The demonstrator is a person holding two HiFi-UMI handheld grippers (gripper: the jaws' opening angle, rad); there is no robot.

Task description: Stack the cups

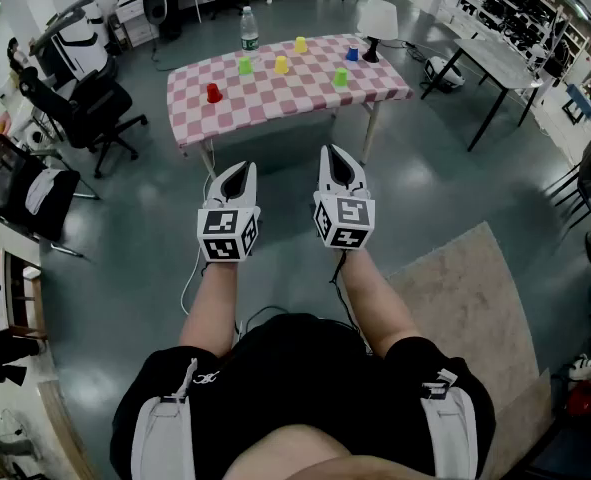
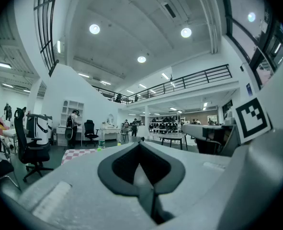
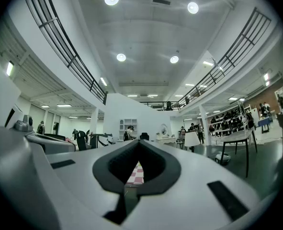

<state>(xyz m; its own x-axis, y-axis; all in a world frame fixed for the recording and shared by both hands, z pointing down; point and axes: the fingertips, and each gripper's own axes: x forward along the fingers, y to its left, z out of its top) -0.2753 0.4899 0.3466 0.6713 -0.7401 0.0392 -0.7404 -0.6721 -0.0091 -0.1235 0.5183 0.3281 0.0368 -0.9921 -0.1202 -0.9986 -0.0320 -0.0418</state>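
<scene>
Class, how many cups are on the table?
6: red cup left; green cup, yellow cup middle; far yellow cup; blue cup by lamp; right green cup. None seems hidden.

**No words or numbers can be read**

The only signs are black-and-white square code markers (image 1: 225, 236), patterns rather than letters, on the white cubes of the left gripper (image 1: 243, 169) and the right gripper (image 1: 333, 152). One such marker (image 2: 253, 120) also shows at the right edge of the left gripper view. The clear plastic water bottle (image 1: 249, 30) on the pink-and-white checked counter (image 1: 275, 96) bears a green label too small to read. The small white logos (image 1: 206, 377) on the person's black shorts (image 1: 295, 368) cannot be made out.
</scene>
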